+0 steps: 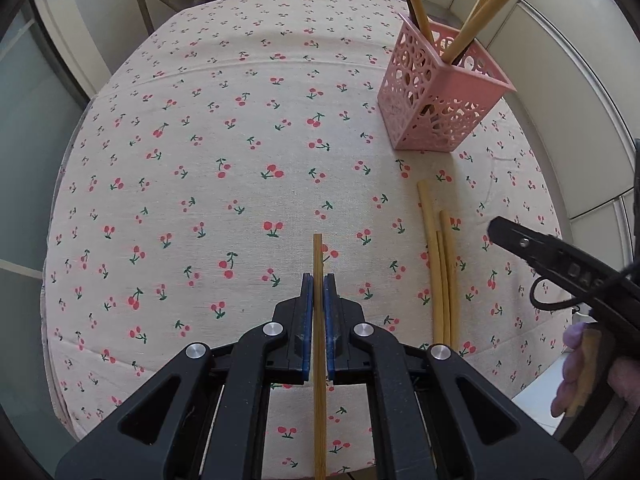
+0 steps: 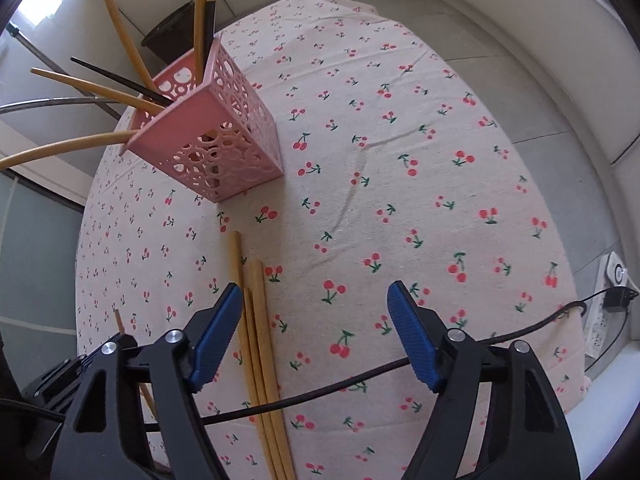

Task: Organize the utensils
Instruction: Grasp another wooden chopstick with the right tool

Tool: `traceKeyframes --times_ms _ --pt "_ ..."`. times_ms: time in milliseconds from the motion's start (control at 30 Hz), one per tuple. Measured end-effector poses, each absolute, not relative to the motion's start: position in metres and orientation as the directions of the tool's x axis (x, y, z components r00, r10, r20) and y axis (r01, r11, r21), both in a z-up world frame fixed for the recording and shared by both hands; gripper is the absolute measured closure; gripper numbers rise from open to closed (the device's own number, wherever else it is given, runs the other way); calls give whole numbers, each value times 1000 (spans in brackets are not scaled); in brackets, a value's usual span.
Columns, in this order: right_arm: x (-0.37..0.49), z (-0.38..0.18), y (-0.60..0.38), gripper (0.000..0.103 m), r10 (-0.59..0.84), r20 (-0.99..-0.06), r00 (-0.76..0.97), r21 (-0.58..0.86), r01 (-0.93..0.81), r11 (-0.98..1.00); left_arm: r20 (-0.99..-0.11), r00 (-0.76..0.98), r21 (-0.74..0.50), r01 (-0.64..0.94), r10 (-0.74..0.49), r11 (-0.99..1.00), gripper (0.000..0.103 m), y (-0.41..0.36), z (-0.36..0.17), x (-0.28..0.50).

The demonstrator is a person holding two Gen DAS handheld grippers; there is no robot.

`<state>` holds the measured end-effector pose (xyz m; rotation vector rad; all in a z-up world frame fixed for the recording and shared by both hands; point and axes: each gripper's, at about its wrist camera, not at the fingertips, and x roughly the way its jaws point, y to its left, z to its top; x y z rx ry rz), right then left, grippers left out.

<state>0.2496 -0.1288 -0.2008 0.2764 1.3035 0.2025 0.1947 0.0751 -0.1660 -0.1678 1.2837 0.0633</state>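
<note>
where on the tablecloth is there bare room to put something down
Free: the wide cloth left of the pink basket and ahead of the left gripper, and the stretch right of the loose chopsticks. Crowded: the strip from basket to those chopsticks, under the right gripper.

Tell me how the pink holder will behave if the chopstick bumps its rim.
The pink holder looks like light, cut-out plastic, so it would probably slide on the tablecloth. It is tall, and its chopsticks lean outward well above the rim, so it may tip.
</note>
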Motion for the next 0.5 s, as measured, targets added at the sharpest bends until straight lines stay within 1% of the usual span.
traceKeyframes --times_ms 133,333,500 --pt "254 -209 -117 32 272 -931 244 282 7 959 -957 288 -89 -146 -43 985 98 76 -165 194" --pt "256 -220 -98 34 177 -951 253 180 -9 984 -959 281 -93 -161 -44 982 98 84 -165 194" --pt "258 -223 -94 34 167 -951 259 170 -11 985 -959 280 -94 -165 -45 982 98 89 -165 194"
